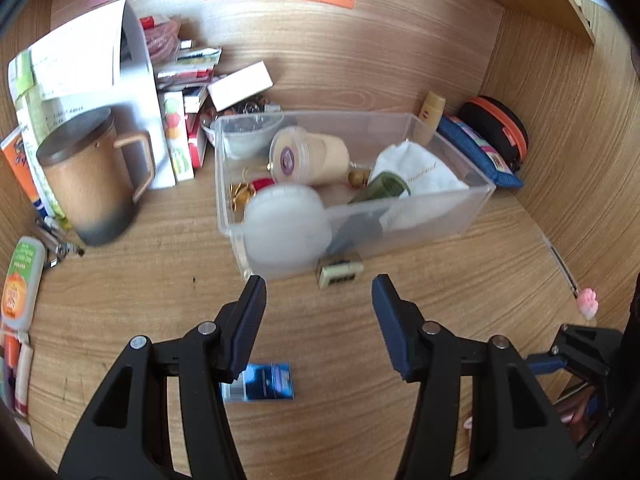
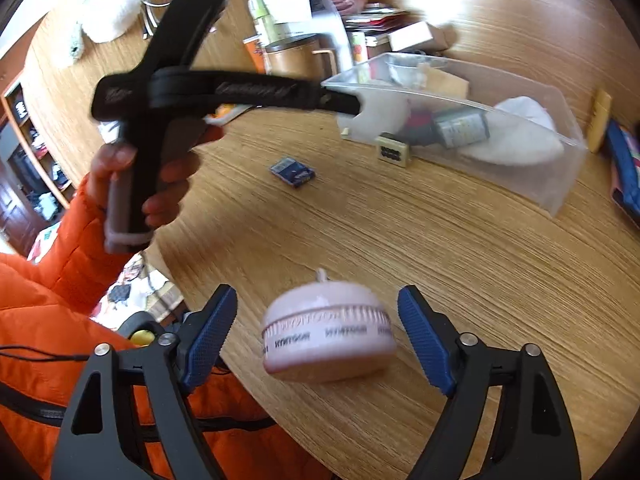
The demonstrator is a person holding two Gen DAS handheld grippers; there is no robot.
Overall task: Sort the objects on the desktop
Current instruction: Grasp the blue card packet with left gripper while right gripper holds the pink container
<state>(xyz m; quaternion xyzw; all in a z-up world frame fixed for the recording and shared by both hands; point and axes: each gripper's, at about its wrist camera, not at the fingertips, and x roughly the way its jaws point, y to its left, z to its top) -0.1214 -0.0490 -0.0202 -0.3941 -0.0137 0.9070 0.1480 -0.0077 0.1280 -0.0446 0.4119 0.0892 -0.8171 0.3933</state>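
The right gripper (image 2: pixel 318 322) stands spread, its blue fingers (image 2: pixel 210 336) on either side of a squat pink round case (image 2: pixel 328 334) on the bench (image 2: pixel 400 232), with a gap at each side, so nothing is gripped yet. To take it well, I would lower until the pads meet the ribbed band around its middle, keep the case centred, then close evenly. The case seems to lie tilted, its flat top with a small nub facing up and away from the fingers; being round, it has no real long axis. The left gripper (image 1: pixel 319 294) is also parted and empty, with a small beige block (image 1: pixel 340 270) just beyond its tips, touching the clear bin (image 1: pixel 472 148).
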